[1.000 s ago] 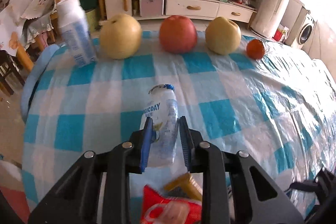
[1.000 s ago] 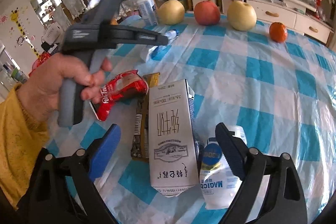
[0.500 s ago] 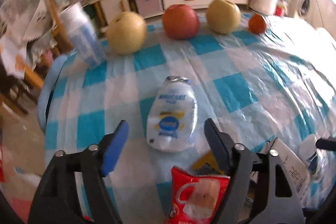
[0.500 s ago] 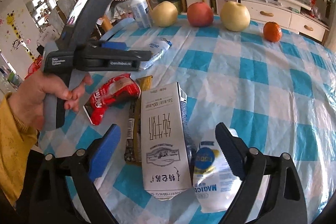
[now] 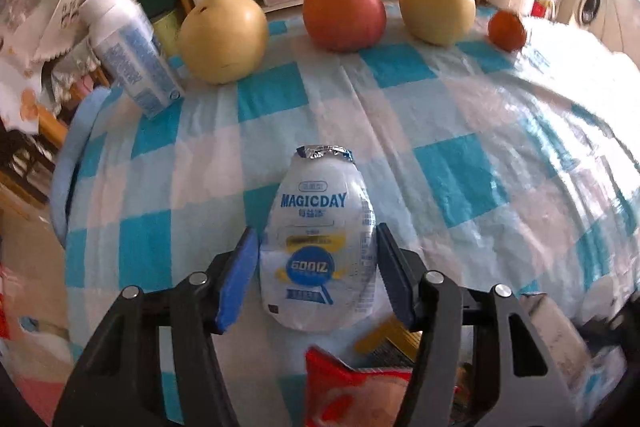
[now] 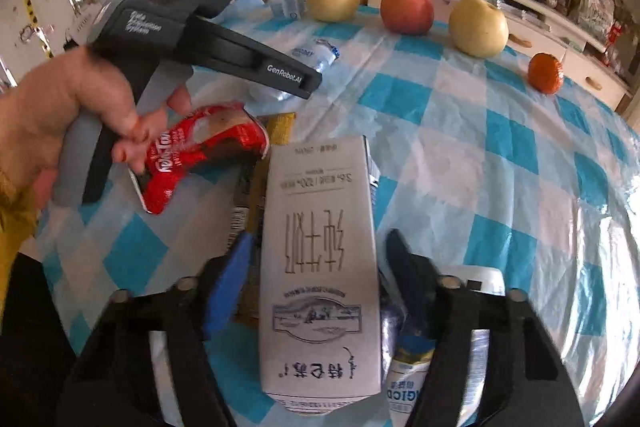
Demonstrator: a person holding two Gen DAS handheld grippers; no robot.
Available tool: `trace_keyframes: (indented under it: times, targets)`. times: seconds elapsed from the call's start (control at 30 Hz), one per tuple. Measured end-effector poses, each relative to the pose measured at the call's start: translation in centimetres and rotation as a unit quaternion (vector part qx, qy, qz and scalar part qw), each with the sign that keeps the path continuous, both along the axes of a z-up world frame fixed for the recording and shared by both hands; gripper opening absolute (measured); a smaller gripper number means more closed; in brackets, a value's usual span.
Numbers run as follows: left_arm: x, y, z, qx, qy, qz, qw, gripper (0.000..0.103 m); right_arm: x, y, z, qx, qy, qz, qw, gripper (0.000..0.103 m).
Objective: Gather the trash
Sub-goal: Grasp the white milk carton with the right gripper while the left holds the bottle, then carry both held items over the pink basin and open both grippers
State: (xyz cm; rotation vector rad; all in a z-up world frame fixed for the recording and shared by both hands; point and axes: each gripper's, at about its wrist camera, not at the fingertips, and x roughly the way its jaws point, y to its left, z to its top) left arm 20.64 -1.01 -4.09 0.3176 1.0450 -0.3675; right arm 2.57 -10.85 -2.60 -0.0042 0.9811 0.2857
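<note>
A white MAGICDAY bottle (image 5: 318,247) lies on the blue-checked tablecloth (image 5: 460,131) between the fingers of my left gripper (image 5: 316,275), whose jaws stand close on both sides of it. My right gripper (image 6: 316,279) straddles a white milk carton (image 6: 320,267) lying flat, jaws near its sides. A second MAGICDAY bottle (image 6: 408,383) lies just right of the carton. A red snack wrapper (image 6: 200,151) and a yellow wrapper (image 6: 280,125) lie left of the carton. The left gripper's body (image 6: 208,31) shows in the right wrist view.
Two yellow pears (image 5: 224,37) (image 5: 438,7), a red apple (image 5: 344,13) and a small orange (image 5: 507,30) stand along the far table edge. An upright white bottle (image 5: 128,47) stands at the far left corner. Cabinets lie beyond.
My left gripper opened, drew back, then came forward and narrowed around the bottle again. My right gripper moved forward and narrowed around the milk carton.
</note>
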Motion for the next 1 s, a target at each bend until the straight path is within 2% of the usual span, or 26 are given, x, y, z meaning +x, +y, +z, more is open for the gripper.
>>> trace_keyframes:
  times: [0.27, 0.47, 0.7, 0.87, 1.0]
  targets:
    - [-3.3, 2.9, 3.4, -0.068, -0.032, 0.036, 0.9965, 0.060, -0.1, -1.0, 0.8, 0.006, -0.015, -0.016, 1.000, 0.055]
    - [-6.7, 6.6, 5.7, -0.098, -0.060, 0.073, 0.9907, 0.060, -1.1, -3.9, 3.1, 0.090, -0.041, -0.048, 0.994, 0.055]
    - [-11.0, 11.5, 7.5, -0.118, -0.080, 0.123, 0.9821, 0.060, -2.3, -5.7, 4.8, 0.185, -0.059, -0.067, 0.979, 0.055]
    - [-13.8, 15.9, 9.6, -0.147, -0.107, 0.147, 0.9723, 0.060, -3.1, -5.2, 5.6, 0.210, -0.062, -0.069, 0.973, 0.055]
    - [-14.6, 18.9, 10.7, -0.150, -0.124, 0.170, 0.9660, 0.060, -3.4, -4.0, 6.1, 0.217, -0.064, -0.066, 0.972, 0.055]
